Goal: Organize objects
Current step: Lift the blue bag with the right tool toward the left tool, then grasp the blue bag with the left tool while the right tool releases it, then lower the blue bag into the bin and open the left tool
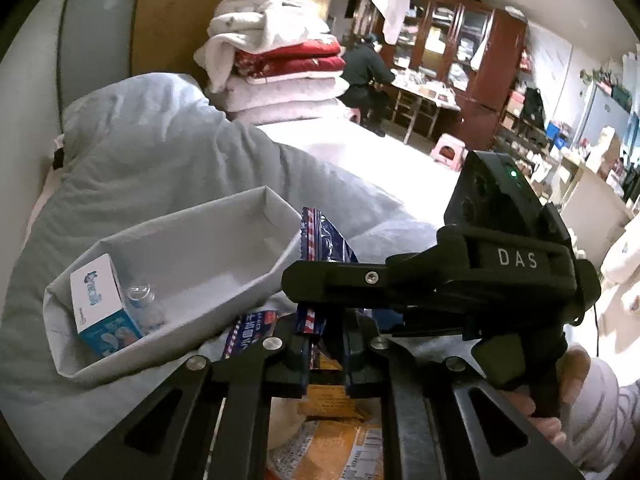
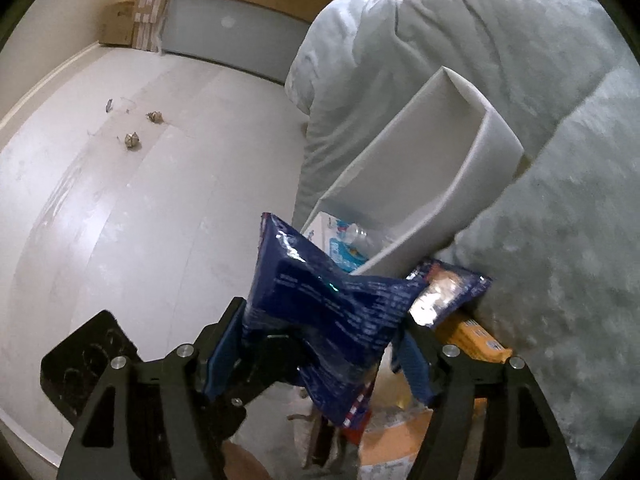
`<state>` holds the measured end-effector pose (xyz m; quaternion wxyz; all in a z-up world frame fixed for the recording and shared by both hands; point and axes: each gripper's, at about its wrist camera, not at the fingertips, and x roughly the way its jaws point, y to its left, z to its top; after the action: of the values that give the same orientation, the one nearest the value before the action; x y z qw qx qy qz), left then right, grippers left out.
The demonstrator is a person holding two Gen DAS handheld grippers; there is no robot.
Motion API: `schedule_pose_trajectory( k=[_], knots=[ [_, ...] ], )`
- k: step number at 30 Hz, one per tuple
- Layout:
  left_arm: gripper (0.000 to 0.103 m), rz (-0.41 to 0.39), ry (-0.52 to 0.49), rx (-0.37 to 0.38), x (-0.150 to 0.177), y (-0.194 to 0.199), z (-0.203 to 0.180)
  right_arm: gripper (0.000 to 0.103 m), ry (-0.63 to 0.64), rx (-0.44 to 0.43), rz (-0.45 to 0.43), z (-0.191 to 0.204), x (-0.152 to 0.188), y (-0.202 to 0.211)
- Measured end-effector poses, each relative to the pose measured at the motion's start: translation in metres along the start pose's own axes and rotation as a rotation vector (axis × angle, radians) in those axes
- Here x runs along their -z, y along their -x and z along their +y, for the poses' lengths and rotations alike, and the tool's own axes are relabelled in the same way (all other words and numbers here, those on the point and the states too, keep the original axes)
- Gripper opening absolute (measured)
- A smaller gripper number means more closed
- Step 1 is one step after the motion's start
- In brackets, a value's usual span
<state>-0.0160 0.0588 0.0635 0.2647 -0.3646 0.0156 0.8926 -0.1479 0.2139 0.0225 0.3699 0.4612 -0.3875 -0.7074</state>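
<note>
- My left gripper (image 1: 326,354) sits at the bottom centre of its view, pointing downward — jaws nearly together, pinching the striped edge of the blue snack packet (image 1: 320,240).
- My right gripper (image 2: 320,344) fills the lower part of its view; its jaws stand wide on either side of the same blue packet, which crumples between them.
- The grey bin (image 1: 192,256) lies on the pale blanket (image 1: 160,152) left of centre, holding a blue-and-white box (image 1: 100,300) and a small bottle (image 1: 144,304).
- An orange packet (image 1: 332,440) lies beneath the fingers.

Orange packet (image 1: 336,446) half hidden under tools.
</note>
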Motion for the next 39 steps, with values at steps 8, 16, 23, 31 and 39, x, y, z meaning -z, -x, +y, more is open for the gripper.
schedule_pose_trajectory(
  k=[8,16,23,31,39],
  knots=[
    [0.009,-0.004,0.055,-0.153,0.001,0.002,0.020,0.076,-0.069,-0.050,-0.065,-0.024,0.003,0.024],
    [0.009,-0.046,0.178,-0.194,-0.005,0.011,0.066,0.076,-0.029,0.008,-0.063,-0.024,0.003,0.020],
    [0.009,0.025,0.219,-0.277,-0.033,-0.024,0.106,0.076,-0.015,0.018,-0.039,-0.027,0.005,0.015],
    [0.009,0.146,0.274,-0.233,-0.030,-0.088,0.125,0.076,0.032,0.074,-0.010,-0.023,0.006,0.005],
    [0.010,0.230,0.269,-0.421,-0.006,-0.123,0.121,0.075,0.062,0.108,0.008,-0.021,0.010,0.000]
  ],
)
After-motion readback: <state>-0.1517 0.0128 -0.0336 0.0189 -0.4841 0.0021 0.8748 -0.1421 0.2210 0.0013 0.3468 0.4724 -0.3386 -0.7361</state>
